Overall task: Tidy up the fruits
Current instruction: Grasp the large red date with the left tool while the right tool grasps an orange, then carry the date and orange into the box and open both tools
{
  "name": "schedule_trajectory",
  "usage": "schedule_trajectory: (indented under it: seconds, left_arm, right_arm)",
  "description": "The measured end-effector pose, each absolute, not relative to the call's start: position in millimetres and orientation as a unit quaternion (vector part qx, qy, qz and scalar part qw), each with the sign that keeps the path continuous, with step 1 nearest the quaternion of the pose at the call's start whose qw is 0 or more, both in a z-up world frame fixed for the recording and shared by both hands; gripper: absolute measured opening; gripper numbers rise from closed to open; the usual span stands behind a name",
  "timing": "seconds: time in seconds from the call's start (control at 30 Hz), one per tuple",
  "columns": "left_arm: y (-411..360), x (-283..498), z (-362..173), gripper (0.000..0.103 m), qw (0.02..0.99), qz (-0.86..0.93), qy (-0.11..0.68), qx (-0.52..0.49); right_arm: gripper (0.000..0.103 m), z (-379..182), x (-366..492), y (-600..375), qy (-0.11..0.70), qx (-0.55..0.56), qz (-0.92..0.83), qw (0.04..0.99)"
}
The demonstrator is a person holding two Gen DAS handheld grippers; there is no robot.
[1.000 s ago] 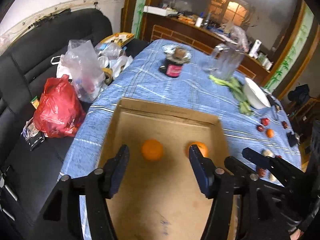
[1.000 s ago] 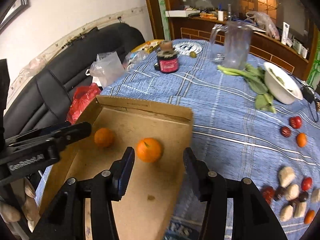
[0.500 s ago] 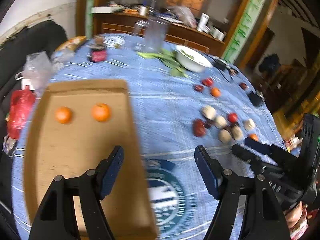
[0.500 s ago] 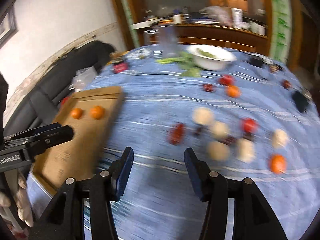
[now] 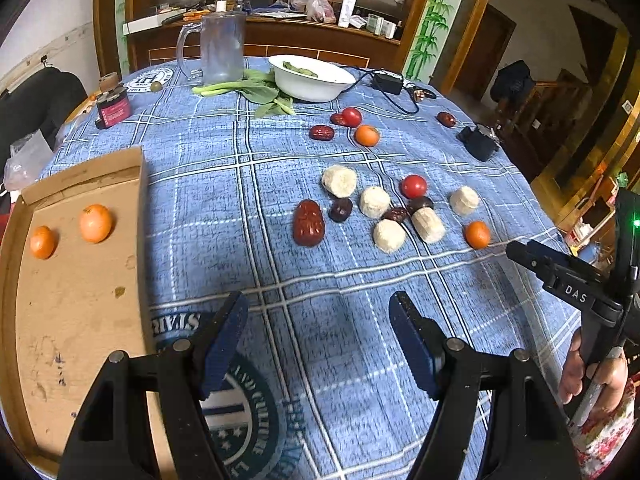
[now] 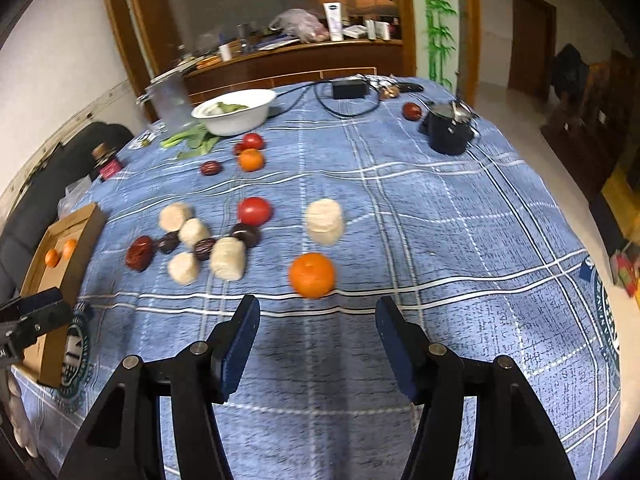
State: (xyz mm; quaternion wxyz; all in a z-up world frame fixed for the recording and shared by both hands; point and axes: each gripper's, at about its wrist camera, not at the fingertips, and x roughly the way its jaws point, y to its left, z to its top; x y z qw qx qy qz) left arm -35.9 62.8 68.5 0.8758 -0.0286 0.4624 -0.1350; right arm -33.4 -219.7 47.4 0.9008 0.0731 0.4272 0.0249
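Blue plaid cloth (image 6: 440,240) under a round orange (image 6: 311,274); right hand-held gripper (image 6: 316,334) opening, left hand-held gripper (image 5: 318,338) empty, agape.

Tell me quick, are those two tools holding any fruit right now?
Left tool: open, nothing between its fingers.
Right tool: empty, jaws opening, with an orange on the cloth just ahead.

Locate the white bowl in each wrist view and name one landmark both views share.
Left wrist view: white bowl at top centre, on the table's far side, right of the clear jug.
Right wrist view: white bowl at upper left.
Shared landmark: the leafy greens lying against it.
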Motion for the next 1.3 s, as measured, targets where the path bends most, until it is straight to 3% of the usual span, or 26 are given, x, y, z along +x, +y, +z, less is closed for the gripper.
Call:
schedule_trajectory:
  seconds: [0.53,0.8,0.93,1.0,1.3]
  left_arm:
    - [59,31,41,0.071,0.882,-0.11,0.457,-0.039]
    - [46,51,20,0.042,0.876,-0.117,0.467,-0.024]
    - [39,49,16,0.04,0.884,-0.109,0.454,0.003]
    - [37,47,16,0.025,0.886,-0.104,0.452,0.014]
    - [50,22,41,0.025,0.89,-0.12,0.44,-0.021]
  right_arm:
    - [0.064,12,19,-225,0.446,0.099,0.029,0.889]
    - [0.061,11,18,-222,0.436,0.087,0.031,0.895]
    - [0.044,11,18,-215,0.433,0.083,0.042,0.897]
    - [0.036,12,17,-210,0.43,0.075,0.046,0.899]
    - [0.035,17,8,-208,0.424,0.072,0.049,0.901]
